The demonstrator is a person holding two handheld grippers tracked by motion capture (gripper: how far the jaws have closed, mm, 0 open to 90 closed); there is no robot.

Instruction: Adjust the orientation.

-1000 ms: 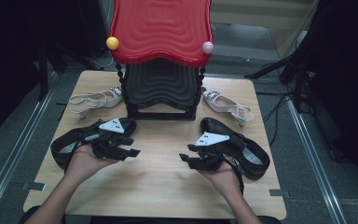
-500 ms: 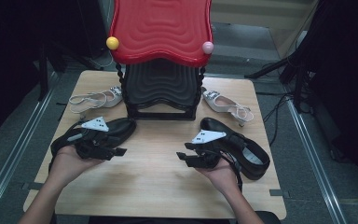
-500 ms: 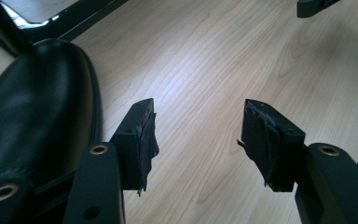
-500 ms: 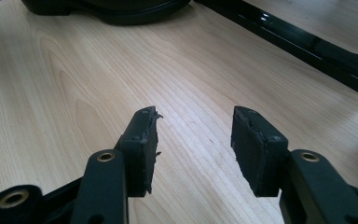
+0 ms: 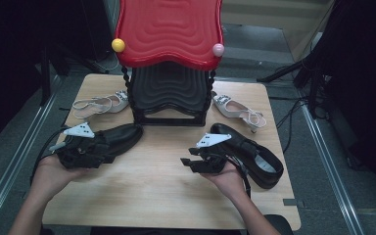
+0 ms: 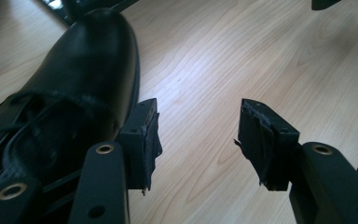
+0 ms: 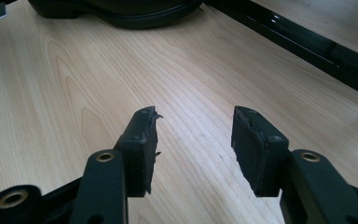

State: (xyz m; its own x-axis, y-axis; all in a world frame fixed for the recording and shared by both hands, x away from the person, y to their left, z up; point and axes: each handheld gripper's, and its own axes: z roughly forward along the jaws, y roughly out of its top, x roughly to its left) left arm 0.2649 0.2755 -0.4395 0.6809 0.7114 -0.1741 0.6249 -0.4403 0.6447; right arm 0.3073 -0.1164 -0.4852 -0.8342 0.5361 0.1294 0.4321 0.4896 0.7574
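The table is pale, matt, grained wood, the black shoe at nine o'clock smooth glossy leather, the gripper pads rough, frayed black rubber.

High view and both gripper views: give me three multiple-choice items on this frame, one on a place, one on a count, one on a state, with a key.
1. Where does the black shoe near the left tool lie?
A. On the table, left of the rack's base
B. On the red shelf
C. On the floor

2. How many pale strappy sandals are on the table?
A. One
B. Two
C. Four

3. What is between the right tool's pads?
A. A sandal strap
B. A shoe's heel
C. Nothing, the jaws stand open over bare wood

Key: 1 A, the high view shows it on the wood beside the black rack. 2 B, one sandal left of the rack, another right of it. 3 C, the right gripper view shows only wood in the gap.
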